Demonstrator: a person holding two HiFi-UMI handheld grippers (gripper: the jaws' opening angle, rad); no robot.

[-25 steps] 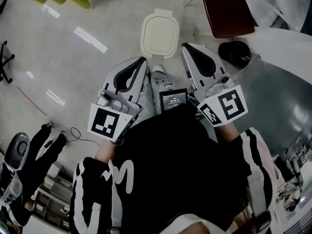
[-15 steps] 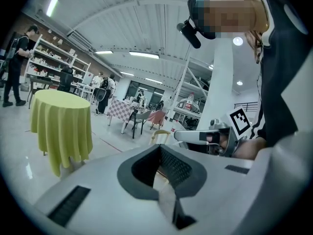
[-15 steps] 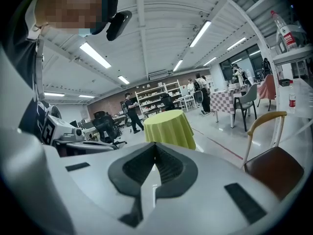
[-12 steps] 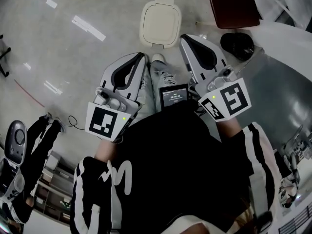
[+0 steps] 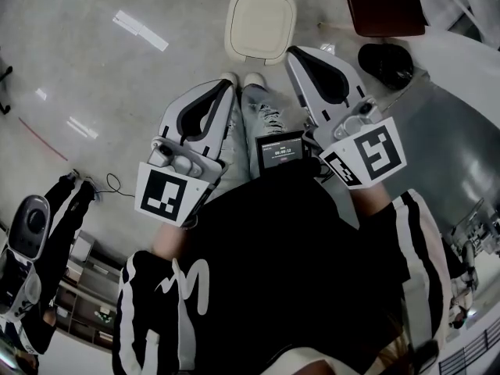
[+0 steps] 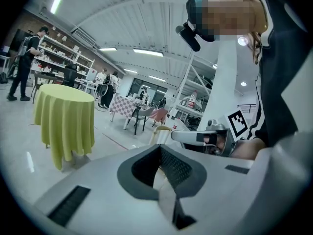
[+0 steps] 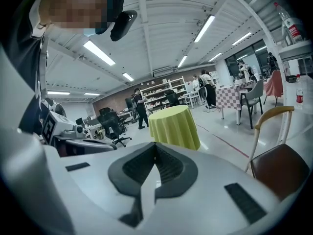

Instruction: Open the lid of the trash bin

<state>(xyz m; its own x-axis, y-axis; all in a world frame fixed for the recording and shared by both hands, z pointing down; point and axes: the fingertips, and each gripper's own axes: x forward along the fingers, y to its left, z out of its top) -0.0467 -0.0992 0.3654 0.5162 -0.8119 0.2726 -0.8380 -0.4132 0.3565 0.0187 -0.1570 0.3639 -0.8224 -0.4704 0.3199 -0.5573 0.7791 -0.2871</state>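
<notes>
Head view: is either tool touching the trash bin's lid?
No, the left tool and right tool both hover short of the trash bin, neither touching it.

Seen from above, the trash bin (image 5: 260,23) shows only its top; the rest of it is hidden underneath. The brown chair (image 5: 387,2) is cut off by the top edge. The person's legs (image 5: 262,116) are mostly hidden behind the left hand-held gripper (image 5: 226,96) and the right hand-held gripper (image 5: 295,55). The writing on the small screen (image 5: 280,151) is too small to read.
</notes>
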